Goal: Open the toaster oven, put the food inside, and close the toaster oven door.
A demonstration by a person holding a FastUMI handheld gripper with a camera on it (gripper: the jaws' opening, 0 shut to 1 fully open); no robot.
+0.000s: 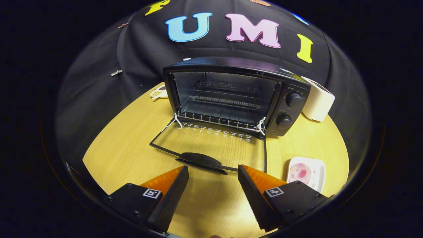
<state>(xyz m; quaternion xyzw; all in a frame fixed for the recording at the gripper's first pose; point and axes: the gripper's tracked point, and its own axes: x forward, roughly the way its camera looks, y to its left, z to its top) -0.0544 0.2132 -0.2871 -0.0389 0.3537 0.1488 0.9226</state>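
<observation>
Gripper view: toaster oven [231,96] door [211,145] is already dropped flat on the counter [132,148], so step one looks done. Jaws [213,185] are spread, nothing held. Food [299,173] is parked on its plate [319,170] beside them, loading and closing left.

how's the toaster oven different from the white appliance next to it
The toaster oven is black; the white appliance beside it is pale. The toaster oven is larger, its door folded flat onto the table. Both stand beyond the open, empty tongs.
</observation>
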